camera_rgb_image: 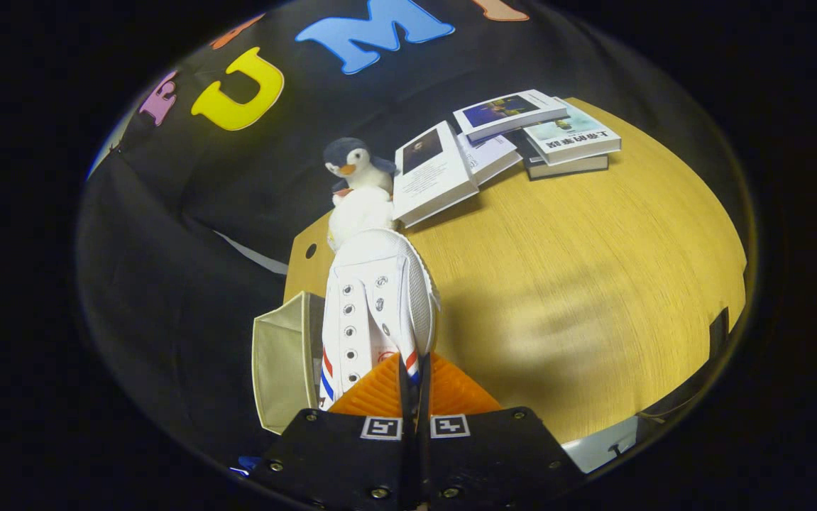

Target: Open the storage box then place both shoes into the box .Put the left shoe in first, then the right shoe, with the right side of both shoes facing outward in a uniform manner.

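Observation:
A white canvas shoe (376,312) with red and blue stripes near its heel hangs in the air, toe pointing away from me. My gripper (414,380) is shut on the shoe's heel edge, the two fingers pressed close together on it. To the left of the shoe and lower down stands the beige storage box (282,362), its lid open and its pale inside showing. The shoe partly covers the box's right side. Under the shoe lies the wooden table (578,284).
A plush penguin (357,177) stands on the table's far corner, just beyond the shoe's toe. Several books (507,142) lie stacked and spread at the back of the table. A shadow falls on the wood to the right of the shoe.

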### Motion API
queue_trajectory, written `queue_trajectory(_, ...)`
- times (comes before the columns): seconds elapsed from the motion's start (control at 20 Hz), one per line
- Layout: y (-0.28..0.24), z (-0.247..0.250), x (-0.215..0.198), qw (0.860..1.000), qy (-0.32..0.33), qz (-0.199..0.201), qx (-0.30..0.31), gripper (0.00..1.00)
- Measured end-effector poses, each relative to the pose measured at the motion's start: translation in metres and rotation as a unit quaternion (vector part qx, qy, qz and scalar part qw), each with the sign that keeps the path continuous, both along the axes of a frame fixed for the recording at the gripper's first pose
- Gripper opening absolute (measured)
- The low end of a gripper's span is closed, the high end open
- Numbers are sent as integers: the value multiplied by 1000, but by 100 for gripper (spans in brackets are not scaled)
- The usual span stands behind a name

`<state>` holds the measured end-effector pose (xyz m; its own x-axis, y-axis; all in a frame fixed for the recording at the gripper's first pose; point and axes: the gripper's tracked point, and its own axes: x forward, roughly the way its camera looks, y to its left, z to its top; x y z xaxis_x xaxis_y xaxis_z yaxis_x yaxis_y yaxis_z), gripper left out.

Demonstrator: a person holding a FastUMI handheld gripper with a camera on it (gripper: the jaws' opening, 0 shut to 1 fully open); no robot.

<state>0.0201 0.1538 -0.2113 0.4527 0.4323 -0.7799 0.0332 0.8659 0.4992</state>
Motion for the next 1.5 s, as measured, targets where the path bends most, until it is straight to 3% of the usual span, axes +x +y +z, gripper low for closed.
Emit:
queue_trajectory(0.45, 104, 16, -6, 999, -12, 49, 9, 0)
queue_trajectory(0.8, 166, -3, -20, 997, -4, 77, -2, 1)
queue_trajectory(1.1, 170, -35, -26, 993, -2, 90, -70, 1)
queue_trajectory(1.35, 174, -34, -27, 993, -6, 97, -69, 1)
queue_trajectory(1.45, 188, -27, -31, 993, -10, 109, -34, 17)
queue_trajectory(1.5, 184, -19, -28, 994, -20, 106, -31, 36)
